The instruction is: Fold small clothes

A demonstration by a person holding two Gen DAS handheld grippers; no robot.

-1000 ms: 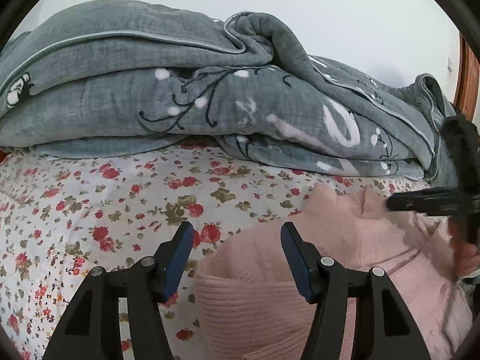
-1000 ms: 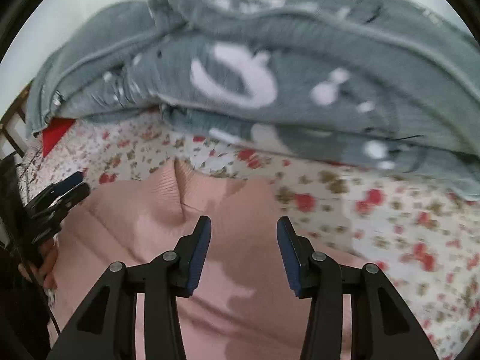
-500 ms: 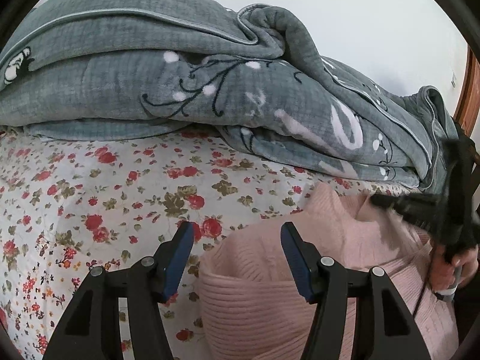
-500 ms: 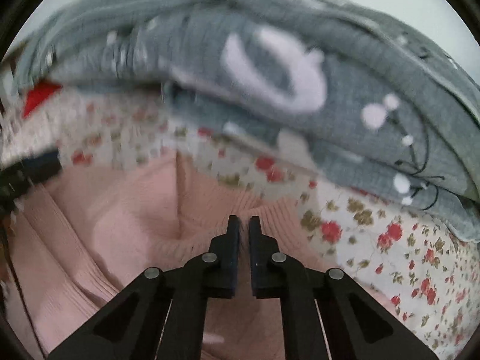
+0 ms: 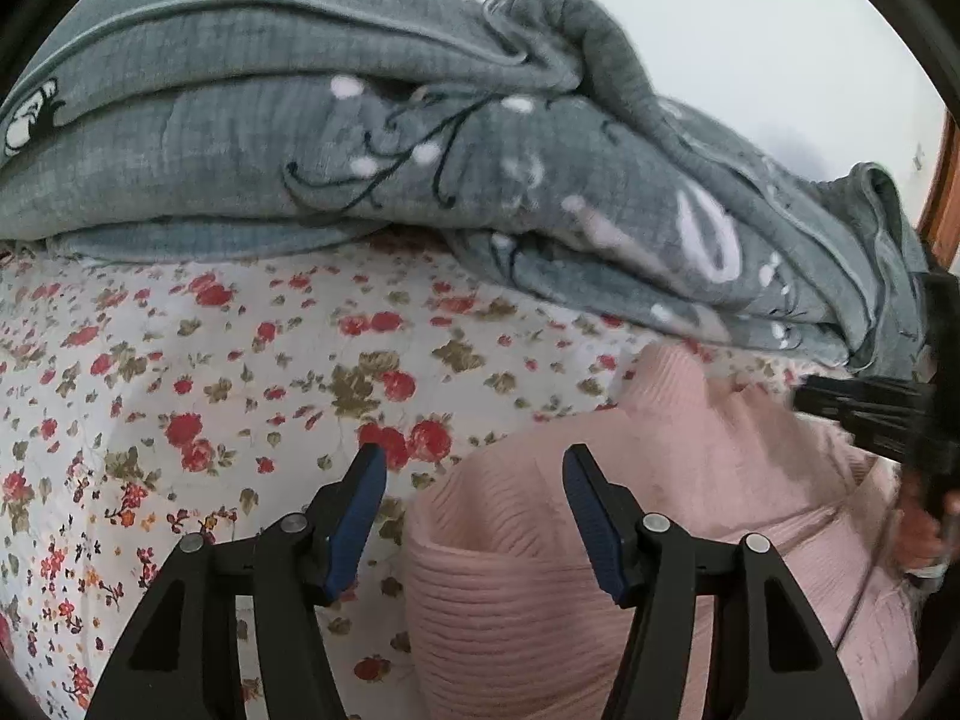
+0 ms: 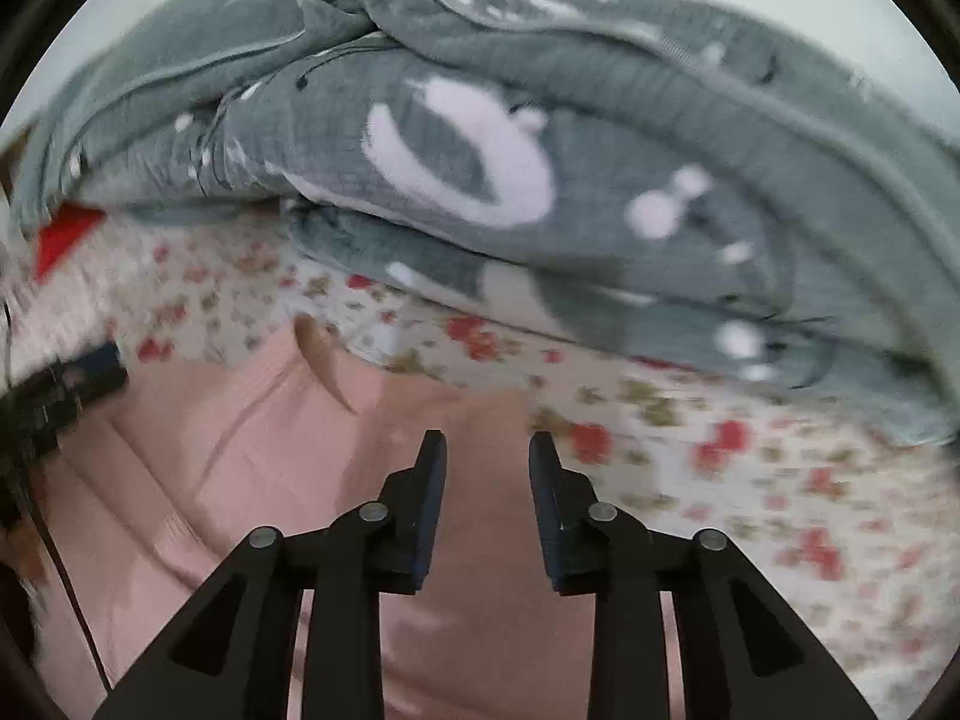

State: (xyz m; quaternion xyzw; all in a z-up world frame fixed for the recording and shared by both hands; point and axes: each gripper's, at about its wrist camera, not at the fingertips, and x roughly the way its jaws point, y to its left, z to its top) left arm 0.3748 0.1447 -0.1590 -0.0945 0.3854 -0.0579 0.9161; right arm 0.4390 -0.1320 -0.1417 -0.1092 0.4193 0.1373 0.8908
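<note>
Reopening after snapping closed, right gripper (image 6: 487, 450) jaws hover empty over pink sweater (image 6: 240, 468); left gripper (image 5: 474, 468) gapes.

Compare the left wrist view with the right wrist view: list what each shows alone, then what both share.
Only the left wrist view: the left hand-held gripper seen from behind, open over the pink sweater's ribbed edge, and a wooden frame at the right margin.
Only the right wrist view: the right hand-held gripper, jaws opening with nothing between them, and a red patch under the quilt.
Both: the pink sweater, the grey quilt, the floral sheet, and the other gripper at the margin.
</note>
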